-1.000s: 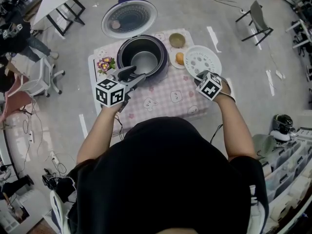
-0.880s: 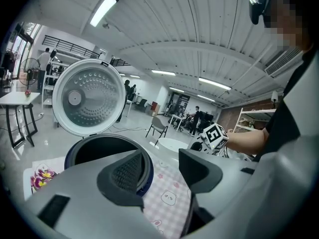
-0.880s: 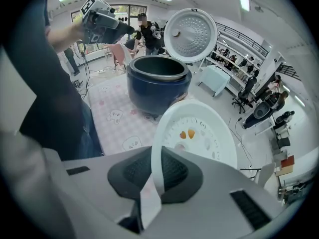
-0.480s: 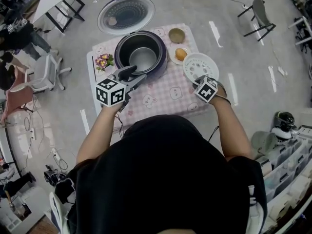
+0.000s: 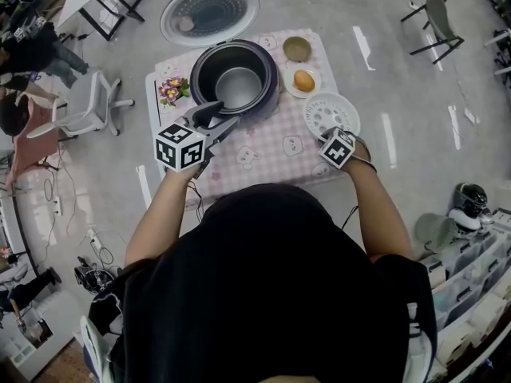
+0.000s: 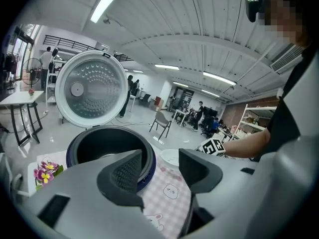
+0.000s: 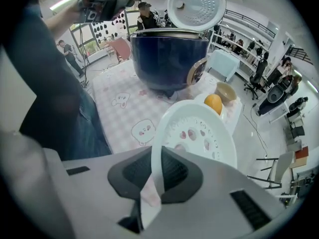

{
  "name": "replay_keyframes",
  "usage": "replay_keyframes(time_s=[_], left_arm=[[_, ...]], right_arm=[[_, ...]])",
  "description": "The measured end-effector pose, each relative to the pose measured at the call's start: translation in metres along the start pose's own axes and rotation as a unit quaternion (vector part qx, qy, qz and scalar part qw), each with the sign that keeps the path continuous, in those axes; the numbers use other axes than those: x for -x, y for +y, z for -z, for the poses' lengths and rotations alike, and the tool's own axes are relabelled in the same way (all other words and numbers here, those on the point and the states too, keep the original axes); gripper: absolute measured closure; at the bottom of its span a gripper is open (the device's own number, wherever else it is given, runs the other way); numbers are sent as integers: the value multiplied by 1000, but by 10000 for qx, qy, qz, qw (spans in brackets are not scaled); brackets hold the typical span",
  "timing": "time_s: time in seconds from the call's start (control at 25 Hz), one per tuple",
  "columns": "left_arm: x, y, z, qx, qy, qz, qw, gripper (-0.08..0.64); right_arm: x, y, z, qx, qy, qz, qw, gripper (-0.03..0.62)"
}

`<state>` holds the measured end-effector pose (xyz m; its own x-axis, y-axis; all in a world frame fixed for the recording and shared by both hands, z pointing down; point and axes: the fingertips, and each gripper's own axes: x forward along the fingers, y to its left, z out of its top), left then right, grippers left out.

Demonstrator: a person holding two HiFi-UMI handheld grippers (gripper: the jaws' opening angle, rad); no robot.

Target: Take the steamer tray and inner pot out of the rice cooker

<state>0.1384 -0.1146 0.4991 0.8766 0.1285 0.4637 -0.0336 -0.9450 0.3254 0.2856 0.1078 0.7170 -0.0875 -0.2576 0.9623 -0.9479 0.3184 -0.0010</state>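
Right gripper first, from the head view: clenched on the near rim of the white steamer tray. Has dropped over the last second, bringing the tray down low over the checked cloth, just to the right of the rice cooker. Good news for the task: tray clear of the cooker and close to set-down, by the look of it. Hard to say whether touching the cloth yet. Left gripper released and empty, hanging at the front of the cooker, barely shifted. Inner pot still seated inside the cooker, so probably next in line.

Over to the left gripper view: wide apart at the jaws, nothing between, only cloth and the cooker's front rim beyond.

Right gripper view now: pinched tight on the thin tray rim, tray stretching away toward the cooker, with a round orange thing just past the far edge.
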Motion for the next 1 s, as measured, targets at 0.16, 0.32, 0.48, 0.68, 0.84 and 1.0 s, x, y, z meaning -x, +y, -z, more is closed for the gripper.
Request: replay_keyframes(time_s=[0.16,0.32,0.48,0.68,0.84,1.0], left_arm=[[2,1,4,74,7,-82,9999,310],[3,1,7,134,10,-158,9998,310],[2,5,7,203,-2,-234,9995,310],[-2,10,10,300,10,-290,9991,310],[-4,15,17,400,39,-329,9986,310],[-6,14,19,485,33,-350,9982,310]], right_arm=[[-14,4,8,-17,75,-58,10000,554],[-25,9,16,102,135,-33,9999,554],[-41,7,23,487,289,206,9982,554],[-57,8,24,635,269,289,9972,555],[-72,10,24,692,250,255,9970,554],[-84,14,27,820,308,181,9960,552]])
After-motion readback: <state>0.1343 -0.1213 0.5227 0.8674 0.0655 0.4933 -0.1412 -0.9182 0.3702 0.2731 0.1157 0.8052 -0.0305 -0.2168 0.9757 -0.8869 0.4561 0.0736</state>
